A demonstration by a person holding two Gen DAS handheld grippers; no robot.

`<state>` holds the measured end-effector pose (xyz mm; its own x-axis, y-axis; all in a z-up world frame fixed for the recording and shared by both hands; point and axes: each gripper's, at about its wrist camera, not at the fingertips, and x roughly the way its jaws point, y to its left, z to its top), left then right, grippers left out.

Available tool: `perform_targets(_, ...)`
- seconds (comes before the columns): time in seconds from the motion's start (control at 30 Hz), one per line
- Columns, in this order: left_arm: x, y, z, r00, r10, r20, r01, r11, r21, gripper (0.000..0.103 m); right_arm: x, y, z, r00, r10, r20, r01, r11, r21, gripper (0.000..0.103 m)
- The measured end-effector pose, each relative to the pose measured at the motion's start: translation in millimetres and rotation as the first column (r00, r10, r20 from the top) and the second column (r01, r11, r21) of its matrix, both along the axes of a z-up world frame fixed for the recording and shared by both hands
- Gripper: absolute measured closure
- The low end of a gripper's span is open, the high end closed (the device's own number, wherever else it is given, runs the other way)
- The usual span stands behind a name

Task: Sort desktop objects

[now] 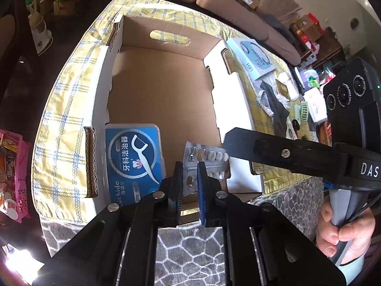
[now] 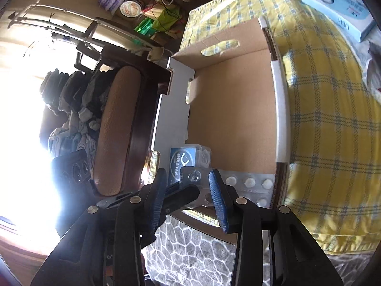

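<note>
**Blister Pack Held Over Open Carton**

The blister pack [image 1: 207, 164] of white tablets is clamped edge-on between the fingers of the left tongs [image 1: 189, 186], which are pressed together on its near end. The pack extends forward and to the right of those fingertips, above the near edge of the cardboard box [image 1: 162, 90]. In the right wrist view the same pack [image 2: 247, 183] lies crosswise just beyond the right tongs [image 2: 188, 190]; these are spread, with the left tongs' black finger showing in the gap between them.

Surrounding items:
- The right tongs [image 1: 228, 140] enter the left wrist view from the right; one black finger tip overlaps the far right corner of the pack. Whether it touches the foil cannot be told.
- The person's right hand [image 1: 338, 233] grips the handle at the lower right.

Container and contents:
- The cardboard box is open at the top, with a hand slot in its far wall. It rests on a yellow plaid cloth [image 1: 69, 124].
- A blue dental floss case [image 1: 135, 159] lies on the box floor in the near left corner, just left of the left tongs.

Beyond the box, forward and right of the left tongs, a pale blue carton [image 1: 254, 59] and mixed small items [image 1: 285, 95] lie on the cloth. A grey stone-pattern mat [image 1: 190, 250] lies under both tongs.
</note>
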<state>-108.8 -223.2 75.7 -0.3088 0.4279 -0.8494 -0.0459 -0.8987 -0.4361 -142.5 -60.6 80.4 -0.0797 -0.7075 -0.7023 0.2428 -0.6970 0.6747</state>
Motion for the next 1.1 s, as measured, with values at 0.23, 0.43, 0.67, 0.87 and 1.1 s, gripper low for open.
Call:
perform_targets(0.23,-7,24,7,0.999,-0.038,-0.007,0.038,0.999,-0.017,0.094,3,35,32,0.986,0.033,-0.163,-0.011,0.991,0.134,0.052)
perform_targets(0.43,-12,34,-12,0.999,-0.029,0.045,0.027,0.998,0.052,0.094,8,55,25,0.989,0.020,-0.148,-0.001,0.992,0.127,0.052)
perform_targets(0.67,-10,16,14,0.998,0.054,-0.027,-0.050,0.989,0.142,0.096,18,63,19,0.991,0.025,-0.128,-0.014,0.996,0.090,0.050)
perform_targets(0.87,14,-21,55,0.985,0.144,-0.090,-0.102,0.927,0.360,0.096,21,77,16,0.997,-0.078,-0.004,0.076,0.982,-0.175,0.039)
perform_targets(1.1,36,-43,75,0.964,0.241,-0.111,-0.146,0.832,0.535,0.096,39,66,11,0.969,-0.153,0.195,0.236,0.811,-0.536,0.039)
